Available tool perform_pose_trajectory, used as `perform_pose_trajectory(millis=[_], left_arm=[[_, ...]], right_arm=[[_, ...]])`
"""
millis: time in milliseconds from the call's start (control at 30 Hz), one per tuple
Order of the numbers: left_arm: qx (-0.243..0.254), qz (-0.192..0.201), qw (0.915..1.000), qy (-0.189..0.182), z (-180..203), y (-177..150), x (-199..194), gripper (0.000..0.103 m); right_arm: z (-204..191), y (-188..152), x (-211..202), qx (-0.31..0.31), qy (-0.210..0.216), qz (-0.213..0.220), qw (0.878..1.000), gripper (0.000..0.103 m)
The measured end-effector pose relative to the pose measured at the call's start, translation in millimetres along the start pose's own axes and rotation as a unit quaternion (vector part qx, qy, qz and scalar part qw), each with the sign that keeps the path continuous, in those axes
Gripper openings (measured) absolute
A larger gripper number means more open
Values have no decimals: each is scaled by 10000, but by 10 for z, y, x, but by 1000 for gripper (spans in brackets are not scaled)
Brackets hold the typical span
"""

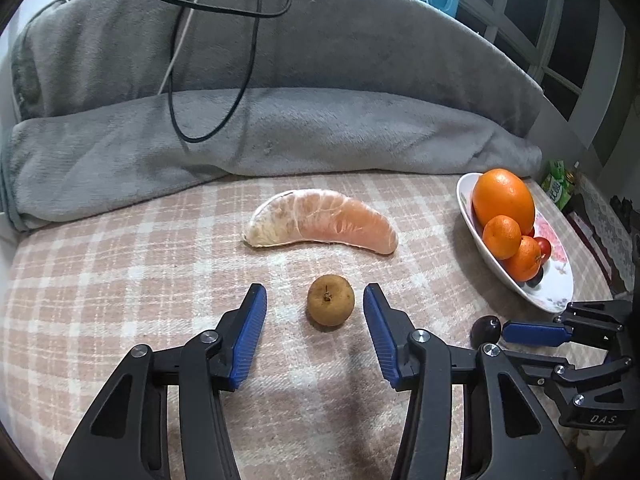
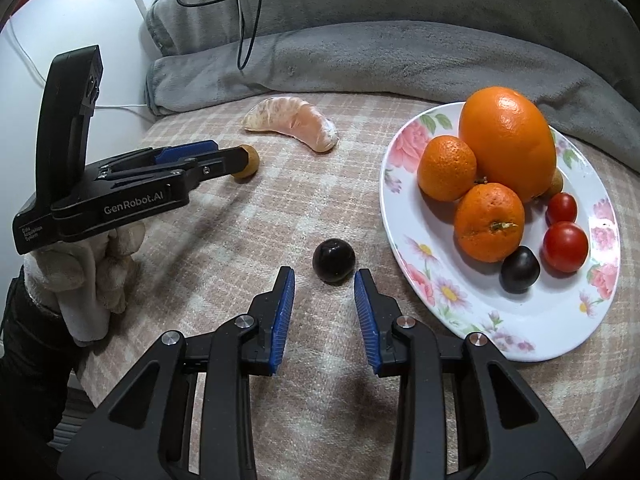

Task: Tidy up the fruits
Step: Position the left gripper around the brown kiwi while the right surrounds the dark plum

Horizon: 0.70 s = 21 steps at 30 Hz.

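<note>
The left gripper (image 1: 315, 298) is held low over the checked pink-and-cream cloth (image 1: 120, 280) that covers the bench, its jaws spread wide. A small round brown fruit (image 1: 331, 300) is seen between the blue pads (image 1: 250, 336), and no contact with either pad can be made out. Just beyond it a peeled pomelo segment (image 1: 322, 222) lies on the cloth, curved side toward the grey blanket (image 1: 280, 136) that is bunched along the far edge. Black cables (image 1: 240, 40) are draped over the blanket.

The right gripper (image 2: 324, 276) is likewise held with its jaws apart. A dark plum (image 2: 333, 261) rests on the cloth just ahead of the fingertips, close to the gap and untouched. To its right a floral plate (image 2: 420, 280) is set, and on it are piled a large orange (image 2: 508, 140), two mandarins (image 2: 489, 222), two cherry tomatoes (image 2: 565, 246) and a second dark plum (image 2: 520, 269). A small brown fruit is partly hidden behind the orange.

In the right wrist view the left gripper is seen from the side, carried by a gloved hand (image 2: 84, 268), its tip at the brown fruit.
</note>
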<state>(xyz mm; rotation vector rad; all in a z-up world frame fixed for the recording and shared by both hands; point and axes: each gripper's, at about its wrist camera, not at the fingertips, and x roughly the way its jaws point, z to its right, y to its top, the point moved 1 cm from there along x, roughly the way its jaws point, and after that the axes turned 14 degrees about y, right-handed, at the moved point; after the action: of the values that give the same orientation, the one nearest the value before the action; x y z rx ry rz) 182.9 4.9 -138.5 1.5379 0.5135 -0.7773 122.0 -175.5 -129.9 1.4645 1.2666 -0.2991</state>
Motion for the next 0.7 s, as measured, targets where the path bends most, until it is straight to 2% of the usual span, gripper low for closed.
perform_pose_trajectory(millis=[533,700], left_arm=[[82,-109,9998,-147,57,4,113,39],[91,-155,9997,-155,56,13,141,33]], right_arm=[[-30,84,127,-37,-256,-24,9997,32],[-14,95,132,-16,-323,4,9995,24]])
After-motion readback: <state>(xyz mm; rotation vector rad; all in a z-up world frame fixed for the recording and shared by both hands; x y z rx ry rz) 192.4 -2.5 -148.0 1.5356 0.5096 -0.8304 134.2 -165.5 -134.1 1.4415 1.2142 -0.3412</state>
